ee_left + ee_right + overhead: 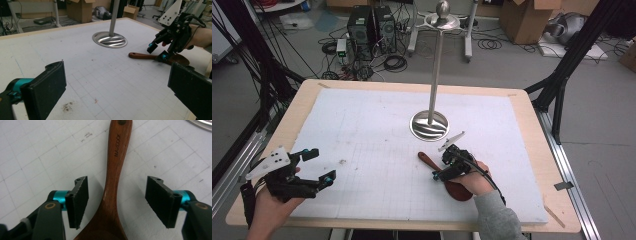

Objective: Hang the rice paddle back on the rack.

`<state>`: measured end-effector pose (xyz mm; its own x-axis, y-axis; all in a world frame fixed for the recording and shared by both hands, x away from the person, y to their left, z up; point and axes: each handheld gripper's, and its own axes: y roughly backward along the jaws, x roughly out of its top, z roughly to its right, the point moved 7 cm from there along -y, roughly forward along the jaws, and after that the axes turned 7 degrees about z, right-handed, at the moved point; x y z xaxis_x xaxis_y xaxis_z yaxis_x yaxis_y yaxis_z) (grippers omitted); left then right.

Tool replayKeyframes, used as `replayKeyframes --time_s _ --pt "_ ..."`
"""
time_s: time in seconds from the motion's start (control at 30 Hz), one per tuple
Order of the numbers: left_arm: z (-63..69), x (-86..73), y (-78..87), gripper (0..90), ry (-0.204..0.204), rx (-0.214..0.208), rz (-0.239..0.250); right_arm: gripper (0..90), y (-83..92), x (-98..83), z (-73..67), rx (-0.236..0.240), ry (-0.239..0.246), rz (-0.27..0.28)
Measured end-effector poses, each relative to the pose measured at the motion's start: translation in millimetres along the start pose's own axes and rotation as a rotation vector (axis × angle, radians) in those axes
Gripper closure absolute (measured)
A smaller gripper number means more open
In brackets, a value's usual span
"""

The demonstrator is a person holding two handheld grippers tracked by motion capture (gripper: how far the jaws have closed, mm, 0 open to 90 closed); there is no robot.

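Wooden spoon (115, 182) lay flat on the white foam mat (377, 135), right-near part of the table, just near of the metal stand (430, 122). Right gripper (451, 161) was down over the spoon's neck, jaws part-open, straddling it with gaps both sides; pads not pressing yet. So reach looked done; grip, lift and whatever placement followed were left, likely at the stand, judging by layout. Left gripper (314, 167) hovered at left-near edge, jaws wide, nothing between them.

Counts: one spoon, one stand (round base, pole, top dish with a ball knob), one mat, one wooden table (532, 125), two grippers. A few small brown specks on mat.
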<state>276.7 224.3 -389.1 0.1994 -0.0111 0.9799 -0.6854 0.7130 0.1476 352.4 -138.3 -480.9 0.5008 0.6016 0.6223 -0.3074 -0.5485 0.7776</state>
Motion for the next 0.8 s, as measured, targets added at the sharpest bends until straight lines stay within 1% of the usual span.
replayKeyframes --time_s 0.03,0.1,0.2,0.27,0.43,0.53,0.6,0.63,0.67,0.8 --pt "0.2 -0.2 -0.2 2.2 0.0 0.0 -0.002 37.5 0.3 -0.1 -0.4 0.0 -0.005 -0.003" --pt "0.3 -0.3 -0.4 2.2 -0.004 0.0 -0.003 39.6 -0.2 -0.2 -0.8 0.003 0.0 -0.01" --pt "0.4 0.2 0.0 2.2 -0.001 0.001 0.0 43.4 0.0 0.9 -2.1 -0.008 -0.002 -0.03" --pt "0.1 0.8 0.4 2.2 -0.002 0.002 0.002 45.8 -0.4 2.6 -3.9 0.0 0.002 -0.038" --pt "-0.1 1.8 1.5 2.2 -0.005 0.0 0.004 51.5 -1.4 4.6 -4.2 -0.021 -0.006 -0.071" --pt "-0.1 2.2 1.9 2.2 -0.002 0.001 0.007 55.2 -0.9 5.4 -5.9 -0.014 -0.01 -0.092" --pt "-0.4 2.2 2.0 2.2 -0.004 0.002 0.007 56.0 -1.3 5.9 -6.7 -0.018 0.011 -0.103" --pt "-0.5 2.2 2.1 2.2 -0.003 0.002 0.007 56.6 -1.1 5.8 -7.6 -0.022 0.011 -0.113" --pt "-0.3 2.2 2.1 2.2 -0.003 0.002 0.007 57.3 -1.3 6.0 -7.3 -0.025 0.029 -0.119" --pt "-0.5 2.2 2.5 2.2 -0.002 0.001 0.007 65.2 -0.9 5.6 -10.4 -0.025 0.043 -0.133"
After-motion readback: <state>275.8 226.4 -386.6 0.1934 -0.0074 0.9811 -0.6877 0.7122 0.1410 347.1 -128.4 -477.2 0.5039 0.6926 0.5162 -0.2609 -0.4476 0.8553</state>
